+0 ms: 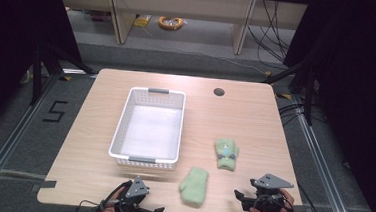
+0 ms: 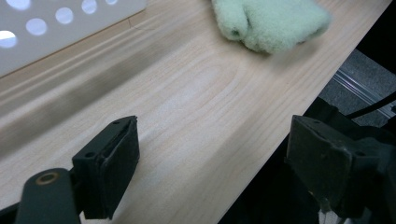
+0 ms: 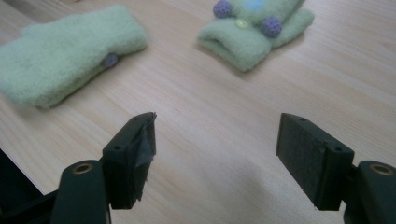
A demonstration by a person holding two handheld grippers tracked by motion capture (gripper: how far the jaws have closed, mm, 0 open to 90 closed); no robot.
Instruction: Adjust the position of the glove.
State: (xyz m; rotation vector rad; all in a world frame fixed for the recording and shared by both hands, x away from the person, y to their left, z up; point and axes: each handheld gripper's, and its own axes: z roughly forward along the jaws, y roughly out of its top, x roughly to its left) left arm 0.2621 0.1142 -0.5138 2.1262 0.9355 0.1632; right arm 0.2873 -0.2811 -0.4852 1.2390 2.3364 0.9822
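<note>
Seemingly progress: nothing is done yet; judging by the layout, the mittens go into the basket.
Basket (image 1: 121,126): white, nothing inside.
Plain mitten (image 1: 194,185): on the table (image 1: 245,120), near its front edge.
Decorated mitten (image 1: 226,154): just beyond, apart.
Left gripper (image 2: 212,163): jaws wide, holding nothing.
Right gripper (image 3: 215,154): jaws wide, touching nothing.

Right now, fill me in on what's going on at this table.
A person holds a two-jaw gripper in each hand at the near edge of the light wooden table. The left gripper and right gripper are both open and hold nothing. Two fuzzy green mittens lie between them: a plain one and one with purple buttons farther back. The white perforated plastic basket sits empty.
</note>
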